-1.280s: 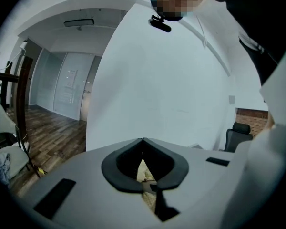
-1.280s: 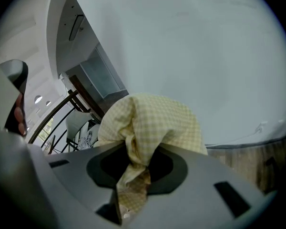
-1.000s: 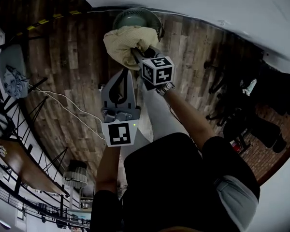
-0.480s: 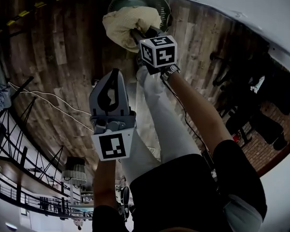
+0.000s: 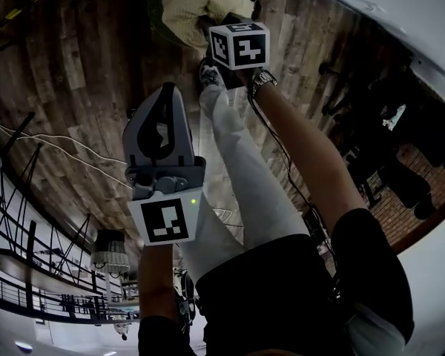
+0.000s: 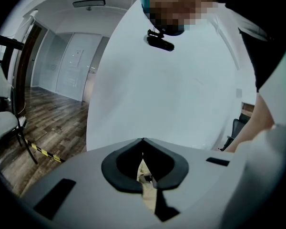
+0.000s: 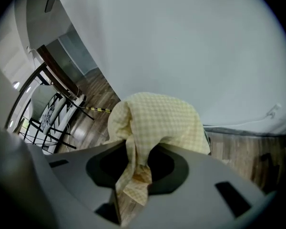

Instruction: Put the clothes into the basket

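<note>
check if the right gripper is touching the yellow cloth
Touching. The right gripper view shows the right gripper clamped on the yellow cloth, which bunches up above its jaws.

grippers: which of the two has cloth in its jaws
The right gripper: its jaws are shut on the yellow checked cloth. The left gripper has its jaws together with nothing between them.
</note>
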The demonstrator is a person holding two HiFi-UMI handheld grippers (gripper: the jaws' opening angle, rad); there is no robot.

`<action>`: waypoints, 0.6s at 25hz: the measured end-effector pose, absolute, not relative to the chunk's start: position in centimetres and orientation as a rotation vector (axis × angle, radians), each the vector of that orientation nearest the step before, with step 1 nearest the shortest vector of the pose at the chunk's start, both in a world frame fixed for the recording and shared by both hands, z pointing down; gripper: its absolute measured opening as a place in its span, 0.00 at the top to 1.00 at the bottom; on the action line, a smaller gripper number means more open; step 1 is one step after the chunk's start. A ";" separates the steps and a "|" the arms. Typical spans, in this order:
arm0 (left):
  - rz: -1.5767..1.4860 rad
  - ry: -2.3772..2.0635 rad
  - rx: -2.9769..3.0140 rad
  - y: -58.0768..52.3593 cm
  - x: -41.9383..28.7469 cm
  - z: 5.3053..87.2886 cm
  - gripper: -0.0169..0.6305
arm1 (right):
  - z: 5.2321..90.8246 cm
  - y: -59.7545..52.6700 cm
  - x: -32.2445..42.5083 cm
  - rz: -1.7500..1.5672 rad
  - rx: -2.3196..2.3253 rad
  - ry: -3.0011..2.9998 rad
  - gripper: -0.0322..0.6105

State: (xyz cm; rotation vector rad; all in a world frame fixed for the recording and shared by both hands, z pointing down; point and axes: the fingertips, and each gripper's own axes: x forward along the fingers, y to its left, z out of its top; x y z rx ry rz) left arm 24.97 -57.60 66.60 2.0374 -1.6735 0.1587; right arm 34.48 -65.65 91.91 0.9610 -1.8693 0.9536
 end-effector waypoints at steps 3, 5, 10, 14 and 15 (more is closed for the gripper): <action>0.161 -1.676 2.039 -58.0 24.8 66.7 0.95 | 92.2 -65.7 35.0 0.951 0.946 -1.868 0.76; 0.170 -1.678 2.035 -58.1 24.7 67.0 0.95 | 92.6 -65.6 35.1 0.957 0.935 -1.862 0.72; 0.163 -1.685 2.017 -57.9 25.0 67.3 0.95 | 92.4 -65.2 35.3 0.966 0.930 -1.893 0.52; 0.163 -1.676 2.025 -57.5 25.3 67.2 0.95 | 92.1 -64.4 35.5 0.960 0.935 -1.890 0.52; 0.161 -1.675 2.029 -57.5 25.3 67.1 0.95 | 92.0 -64.2 35.5 0.965 0.936 -1.892 0.52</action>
